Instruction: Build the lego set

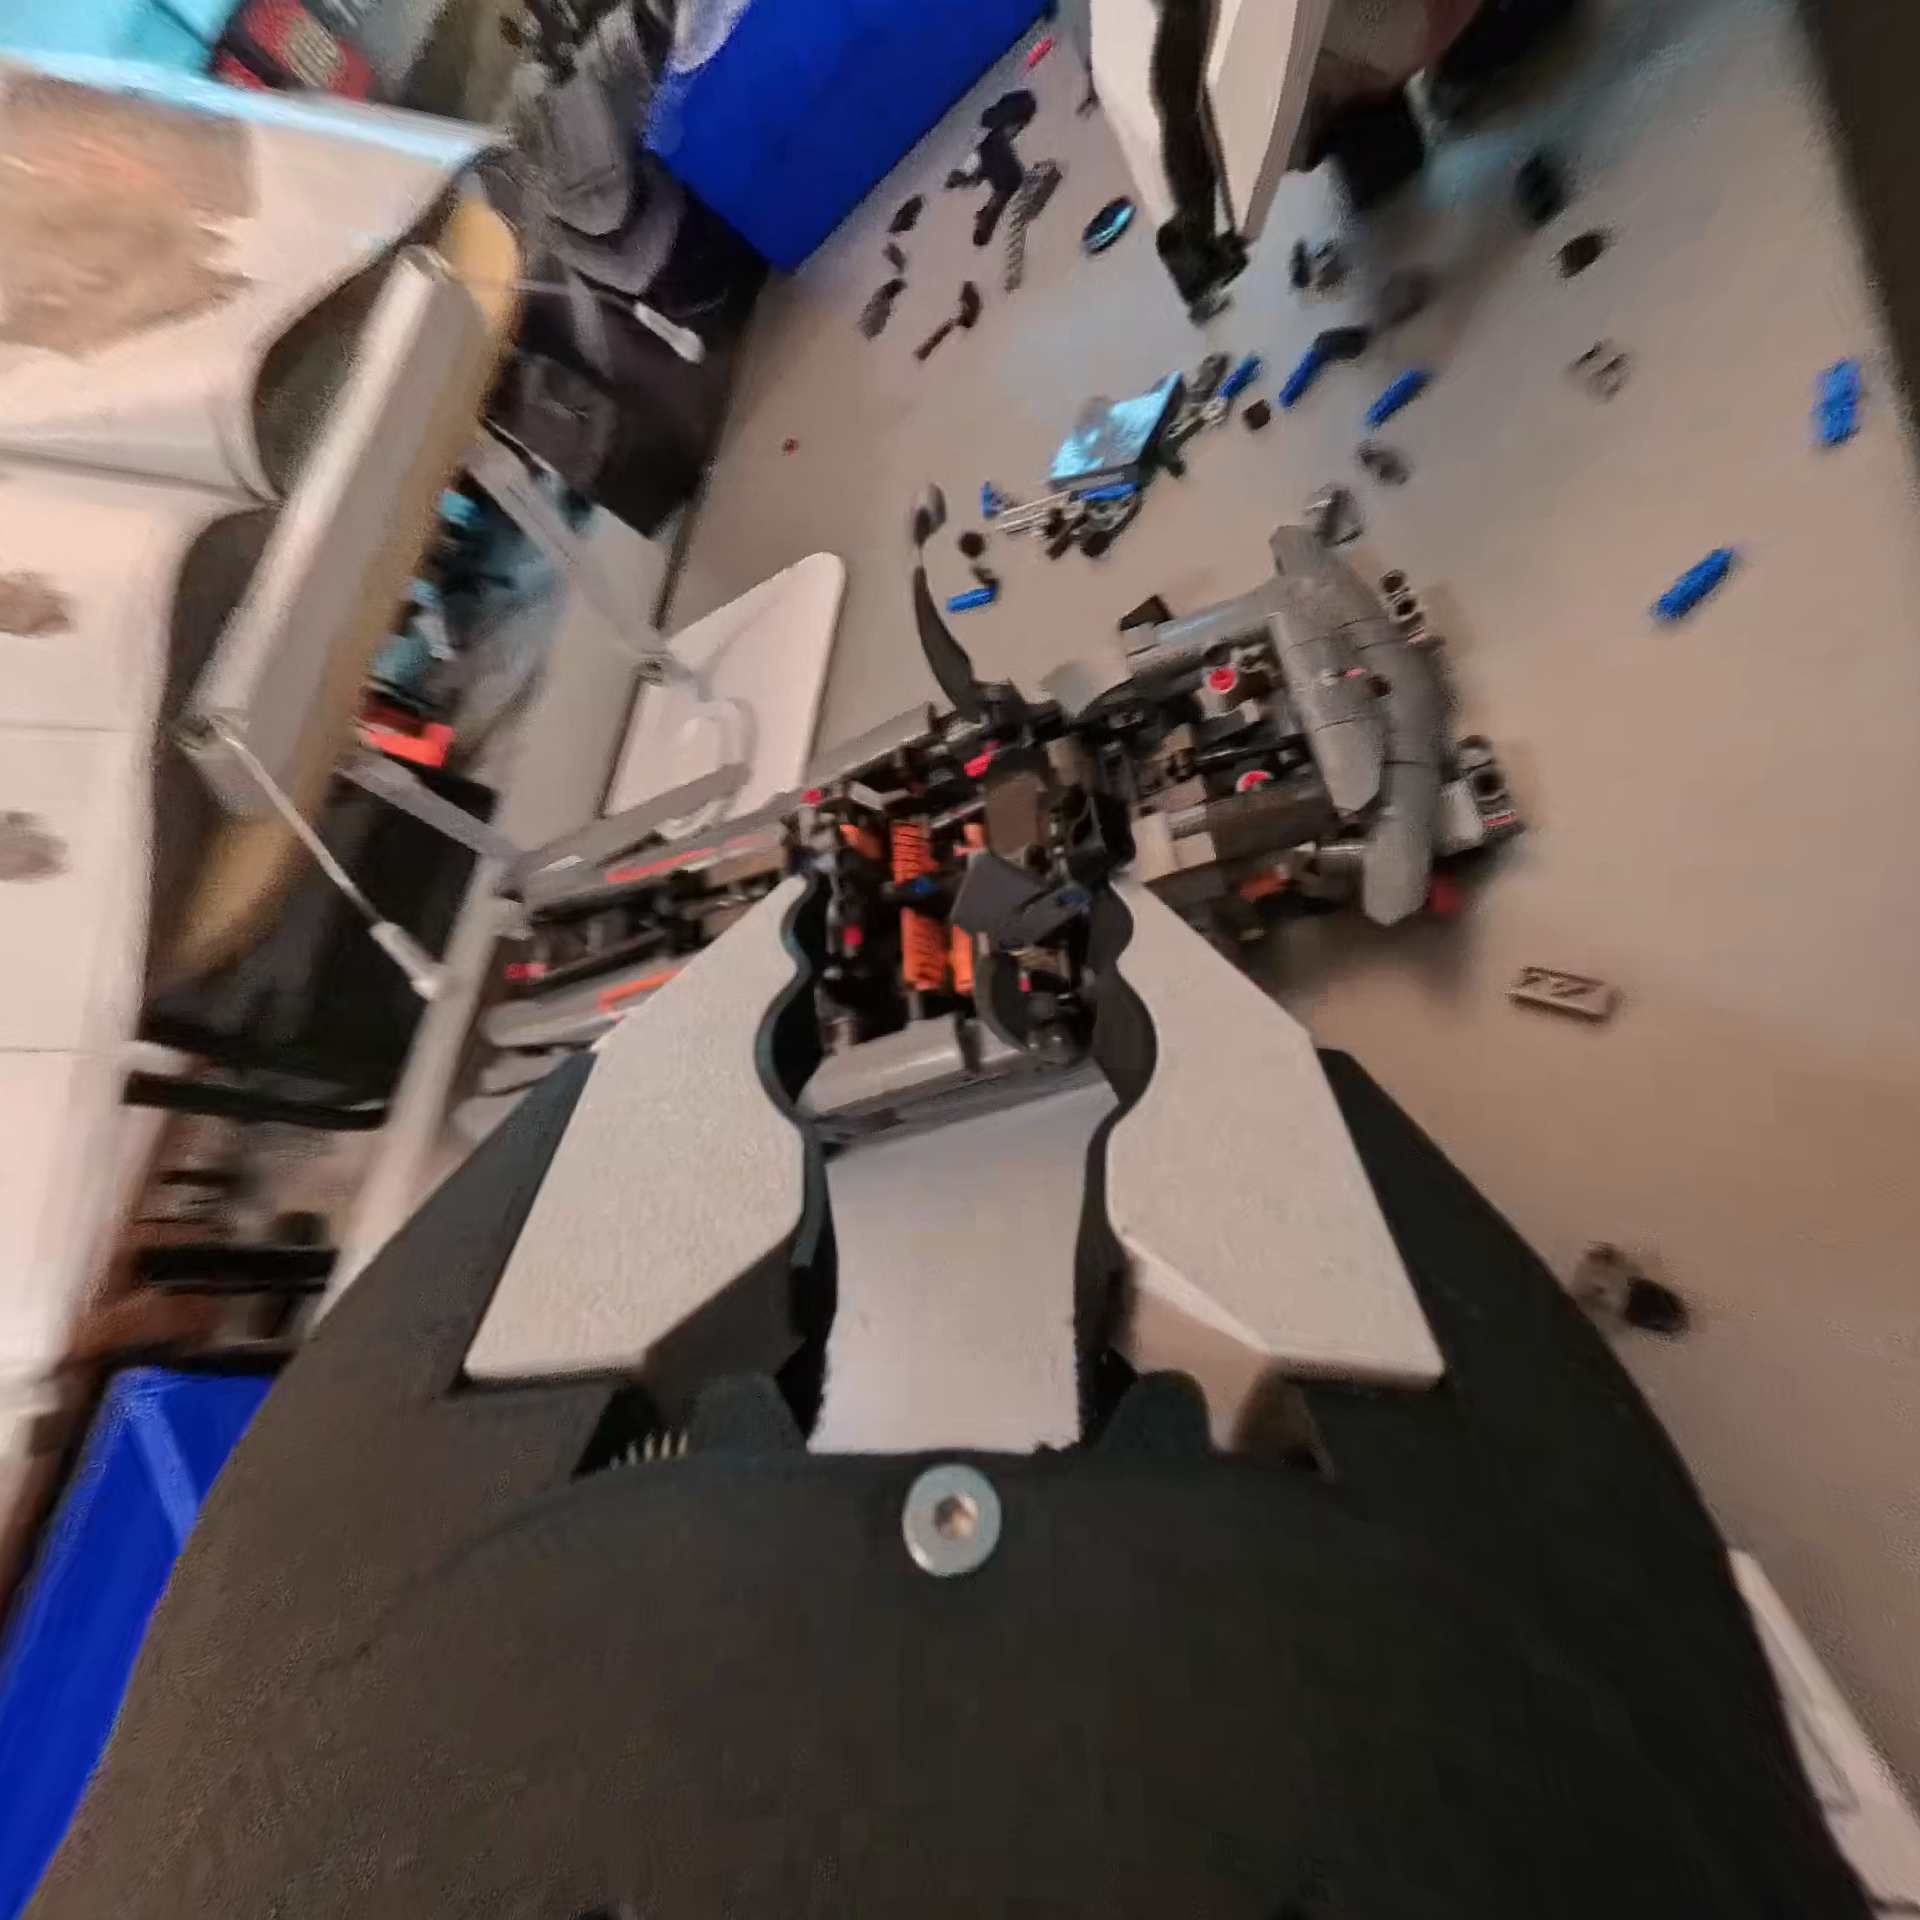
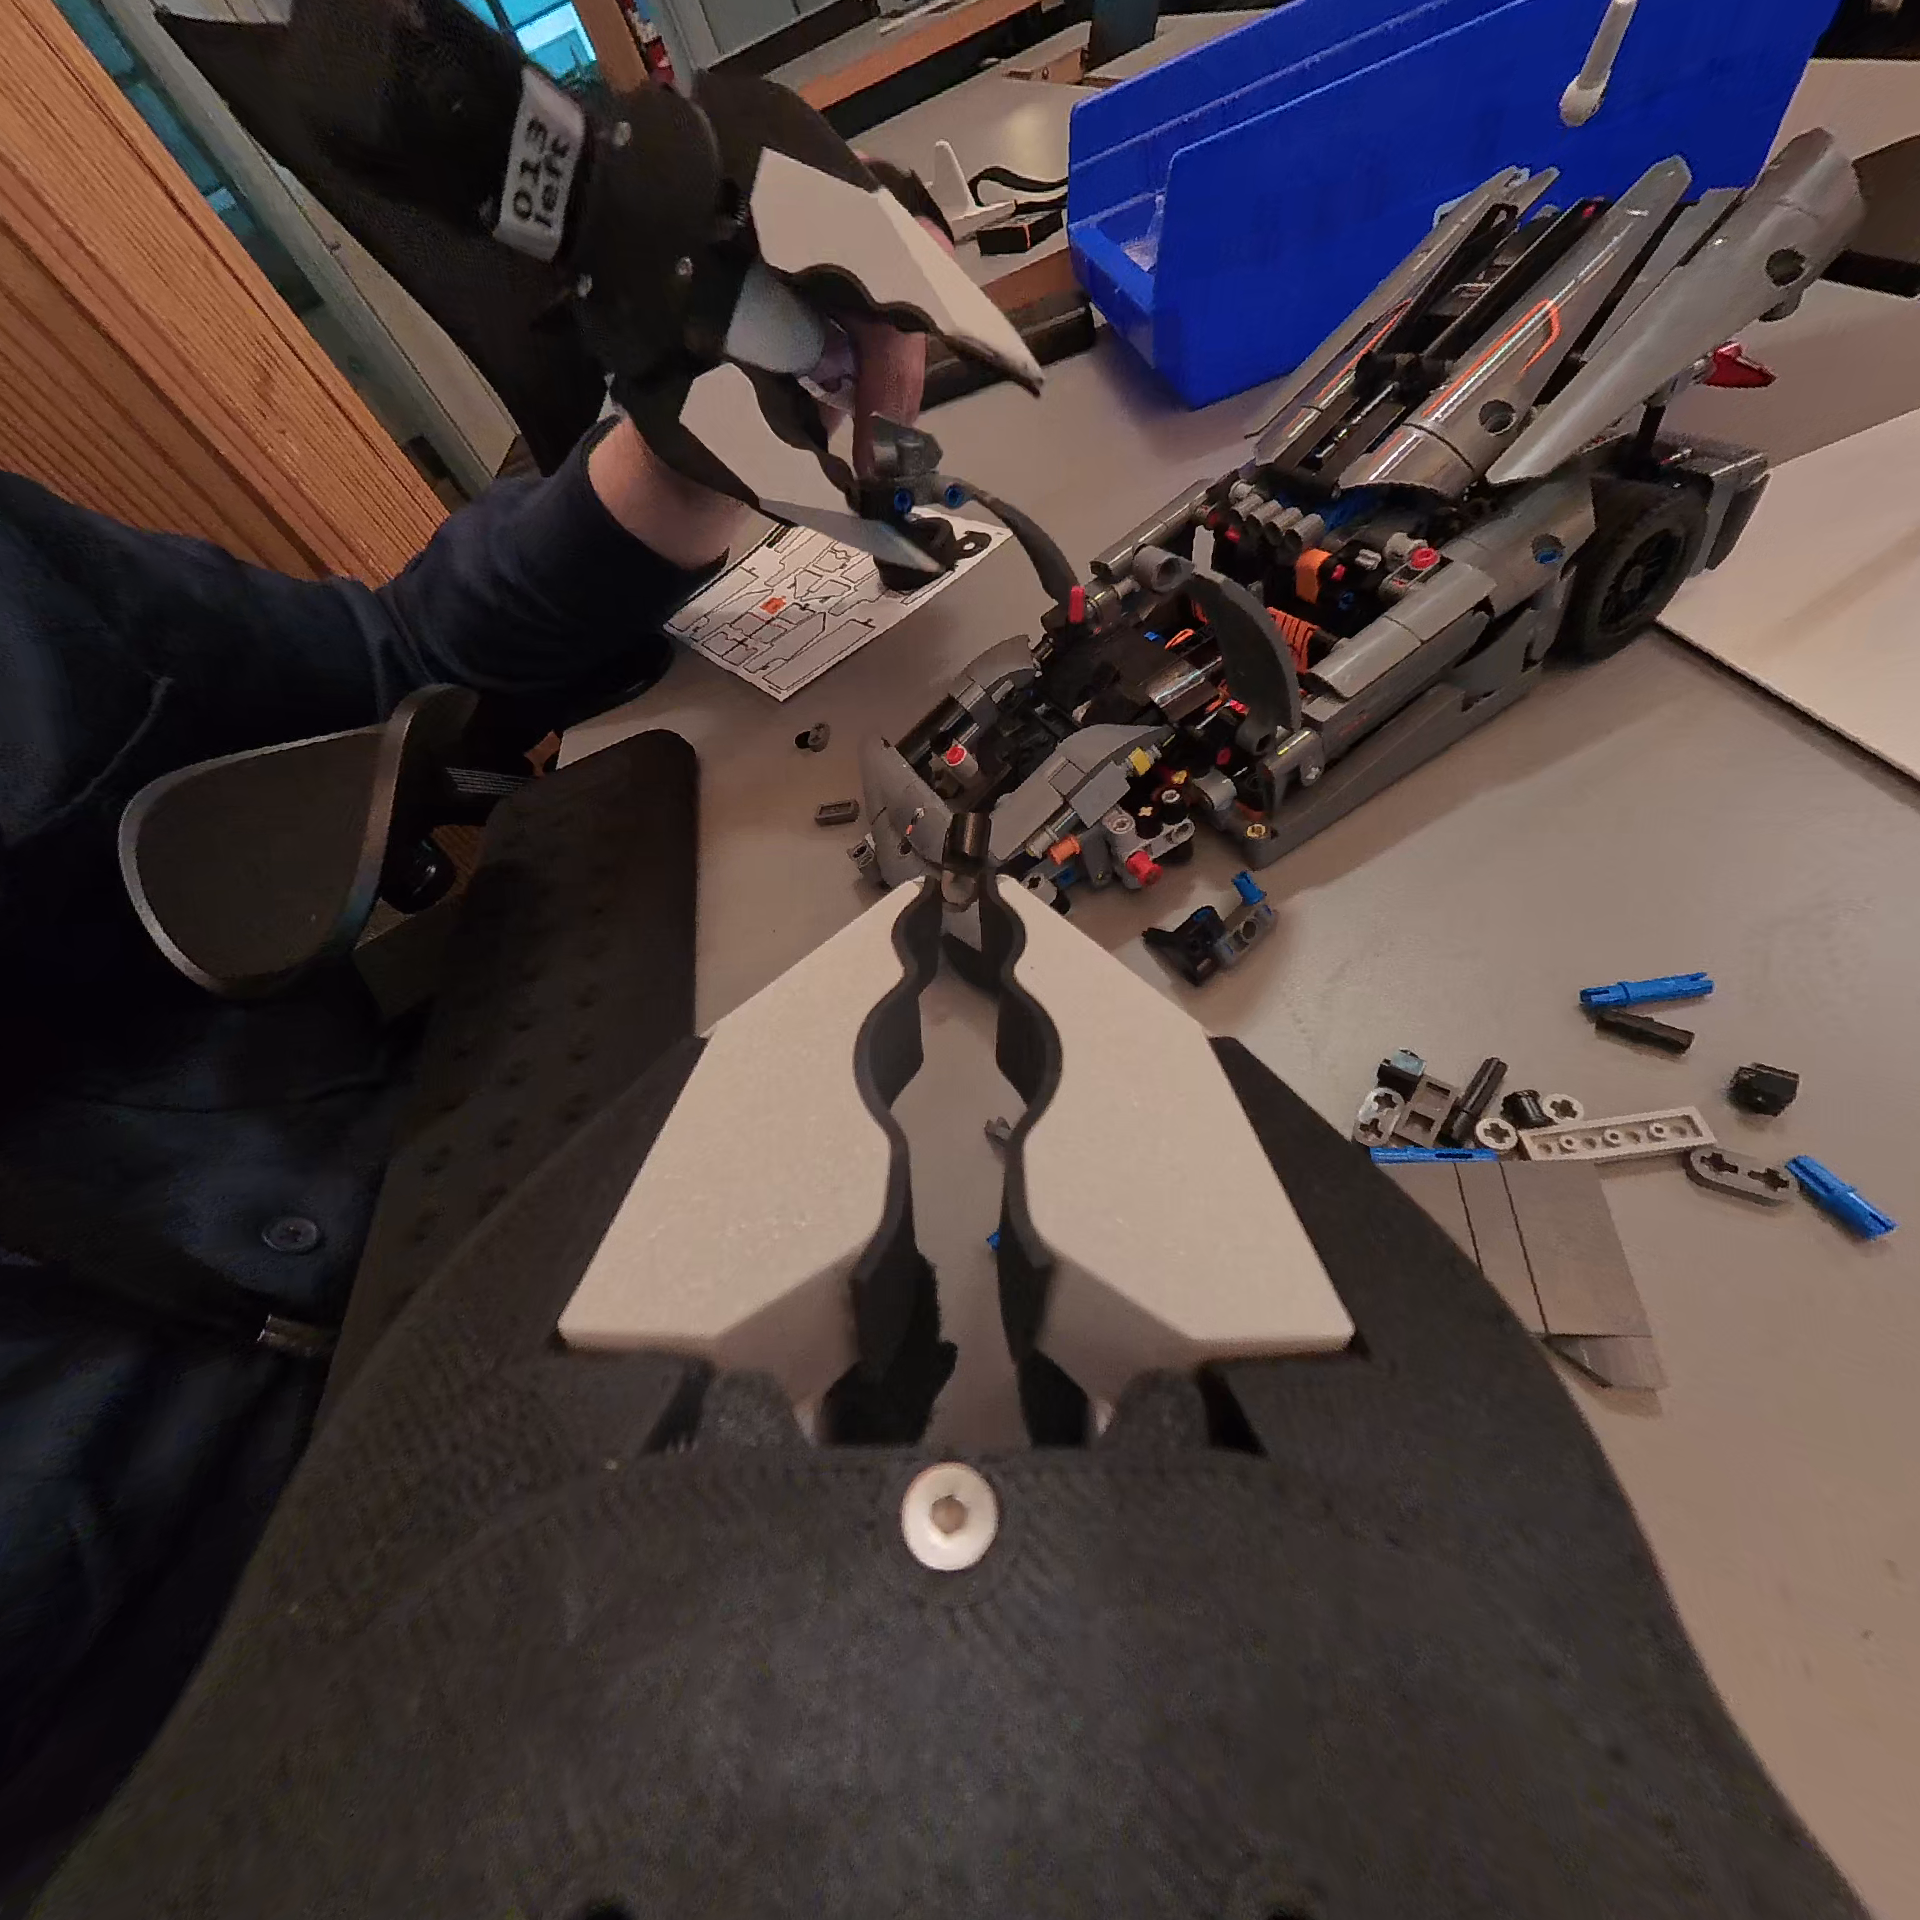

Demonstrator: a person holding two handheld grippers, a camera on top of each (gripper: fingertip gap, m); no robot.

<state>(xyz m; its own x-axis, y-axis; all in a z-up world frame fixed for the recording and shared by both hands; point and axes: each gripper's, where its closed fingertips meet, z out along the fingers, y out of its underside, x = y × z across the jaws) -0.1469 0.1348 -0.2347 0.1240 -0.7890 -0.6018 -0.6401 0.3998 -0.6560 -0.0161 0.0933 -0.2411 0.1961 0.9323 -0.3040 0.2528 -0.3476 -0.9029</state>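
Grey worktop [image 2: 1558, 810] carries the big grey plastic lego car [image 2: 1382, 582] near its far edge, by the blue plastic bin [image 2: 1299, 208]. Its raised roof panels could pop off if bumped. The left tool [image 2: 940, 468] is open, over the car; a bendy black hose piece [image 2: 1039, 540] sits between its fingers. The right tool [image 2: 961, 888] is nearly closed, pinching a tiny black peg [image 2: 966, 831] that could slip and roll away.
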